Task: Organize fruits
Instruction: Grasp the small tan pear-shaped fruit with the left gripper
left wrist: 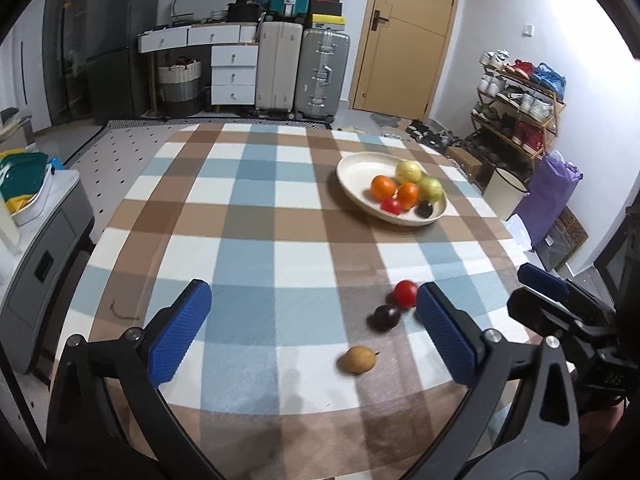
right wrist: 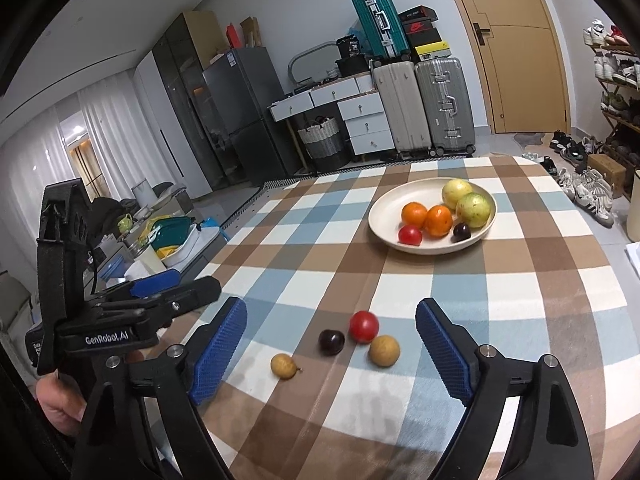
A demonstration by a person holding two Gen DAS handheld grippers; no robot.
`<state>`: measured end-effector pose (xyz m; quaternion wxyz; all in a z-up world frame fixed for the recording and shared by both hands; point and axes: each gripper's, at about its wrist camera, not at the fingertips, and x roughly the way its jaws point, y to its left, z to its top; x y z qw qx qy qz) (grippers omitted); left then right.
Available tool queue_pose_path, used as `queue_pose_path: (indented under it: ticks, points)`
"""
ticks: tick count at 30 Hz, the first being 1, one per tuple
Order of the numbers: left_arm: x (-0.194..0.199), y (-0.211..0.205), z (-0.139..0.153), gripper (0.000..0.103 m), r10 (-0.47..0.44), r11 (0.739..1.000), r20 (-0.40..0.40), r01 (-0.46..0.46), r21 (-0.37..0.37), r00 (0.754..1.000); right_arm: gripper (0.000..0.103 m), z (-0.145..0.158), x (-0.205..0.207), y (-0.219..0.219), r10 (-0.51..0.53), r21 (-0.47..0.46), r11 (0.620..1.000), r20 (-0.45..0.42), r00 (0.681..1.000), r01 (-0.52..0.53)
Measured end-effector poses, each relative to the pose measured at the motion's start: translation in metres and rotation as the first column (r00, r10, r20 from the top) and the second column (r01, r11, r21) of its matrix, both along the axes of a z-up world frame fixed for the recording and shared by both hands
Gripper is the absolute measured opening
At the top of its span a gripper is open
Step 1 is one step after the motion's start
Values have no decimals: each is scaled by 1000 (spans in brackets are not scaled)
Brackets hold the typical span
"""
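Sitting on the checked cloth of the worktop are four small loose fruits. In the right wrist view there is a red tomato, a dark plum, a round brown fruit and a smaller brown fruit with a stem. They lie close together. The tomato and the round brown fruit look like they touch.

Farther back stands a cream plate. In it are two oranges, two yellow-green fruits, one red tomato and one dark plum.

The right tongs are wide open with nothing held. The loose fruits lie on the cloth in front of them, between the two blue pads.

The left tongs are wide open too and hold nothing. In the left wrist view the red tomato is just beside their right-hand blue pad. The plum and the stemmed brown fruit are a bit blurry there.

The side of the left tongs, seen from the right wrist, has white writing: "GenRobot.AI". A hand holds its handle.

Far behind, a black shoe box shows a red swoosh mark. Other labels are too small to read.
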<state>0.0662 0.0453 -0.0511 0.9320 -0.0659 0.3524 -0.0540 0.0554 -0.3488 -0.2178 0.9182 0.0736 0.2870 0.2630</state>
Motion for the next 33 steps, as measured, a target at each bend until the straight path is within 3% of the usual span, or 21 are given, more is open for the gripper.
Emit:
queue_pose_path:
  ticks: [7, 16, 31, 33]
  points:
    - [-2, 7, -33, 102, -4, 1000, -65, 3, -26, 998, 88, -15, -4, 8, 8, -7, 1000, -31, 1000, -8]
    - [10, -17, -75, 102, -22, 997, -159, 34, 71, 987, 88, -26, -2, 12, 16, -25, 1000, -55, 998, -17]
    - [33, -35, -101, 102, -54, 992, -216, 78, 104, 975, 88, -42, 9, 11, 2, -31, 999, -94, 996, -5]
    - [34, -35, -102, 98, -67, 991, -215, 89, 96, 974, 88, -43, 10, 11, 1, -31, 1000, -99, 995, -4]
